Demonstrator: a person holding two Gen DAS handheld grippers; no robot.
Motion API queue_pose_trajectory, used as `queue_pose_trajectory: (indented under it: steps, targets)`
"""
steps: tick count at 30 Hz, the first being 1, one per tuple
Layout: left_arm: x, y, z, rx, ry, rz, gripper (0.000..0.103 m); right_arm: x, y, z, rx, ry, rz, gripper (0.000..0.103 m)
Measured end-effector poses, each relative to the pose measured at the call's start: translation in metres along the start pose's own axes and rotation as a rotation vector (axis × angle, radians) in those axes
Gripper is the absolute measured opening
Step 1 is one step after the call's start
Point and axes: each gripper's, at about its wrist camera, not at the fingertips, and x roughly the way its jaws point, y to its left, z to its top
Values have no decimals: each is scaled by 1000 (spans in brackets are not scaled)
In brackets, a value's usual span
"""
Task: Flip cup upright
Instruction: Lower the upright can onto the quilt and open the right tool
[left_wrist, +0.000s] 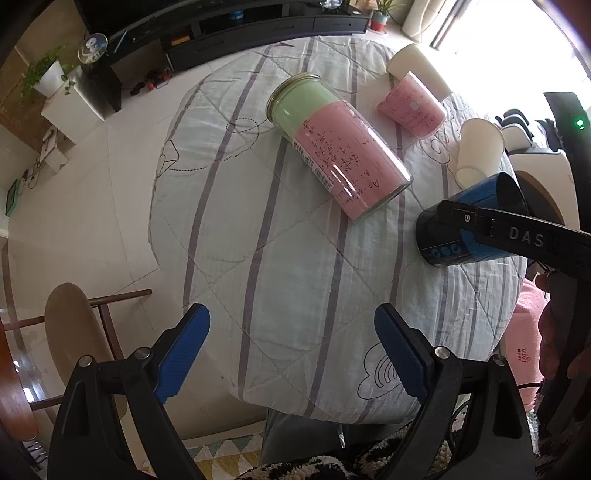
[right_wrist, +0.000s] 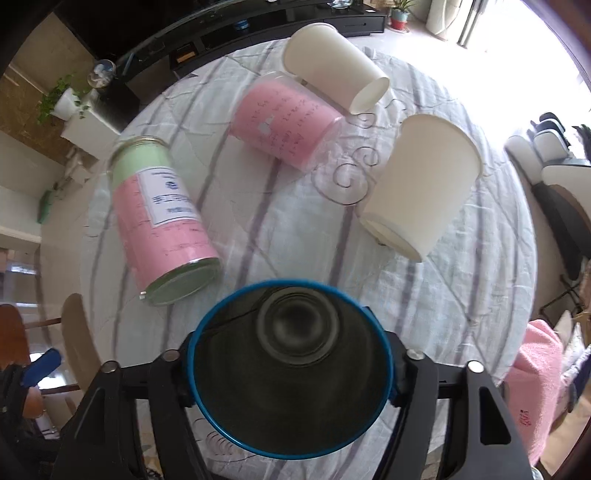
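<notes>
A blue cup with a black inside (right_wrist: 291, 369) is held between my right gripper's fingers, its open mouth facing the camera. In the left wrist view the same blue cup (left_wrist: 472, 221) hangs tilted above the table's right side, clamped by the right gripper's black finger (left_wrist: 517, 236). My right gripper (right_wrist: 291, 380) is shut on it. My left gripper (left_wrist: 291, 354) is open and empty over the table's near edge, its blue pads (left_wrist: 184, 347) wide apart.
On the round table with a striped quilted cloth (left_wrist: 280, 266) lie a green-and-pink jar (left_wrist: 340, 147), a clear pink cup (left_wrist: 413, 107) and two white paper cups (left_wrist: 476, 151) (left_wrist: 417, 66), all on their sides. A wooden chair (left_wrist: 74, 332) stands at the left.
</notes>
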Motion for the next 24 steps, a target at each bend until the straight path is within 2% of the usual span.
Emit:
queue_pose_trajectory:
  steps: [14,24]
  targets:
    - [-17,-14,1,45,-48,-26,92,-36,-7,-17,17,-63,-13,78]
    - [-51,-25,0,91,-125,-44,93,-91,-10,-36,54,-158,2,78]
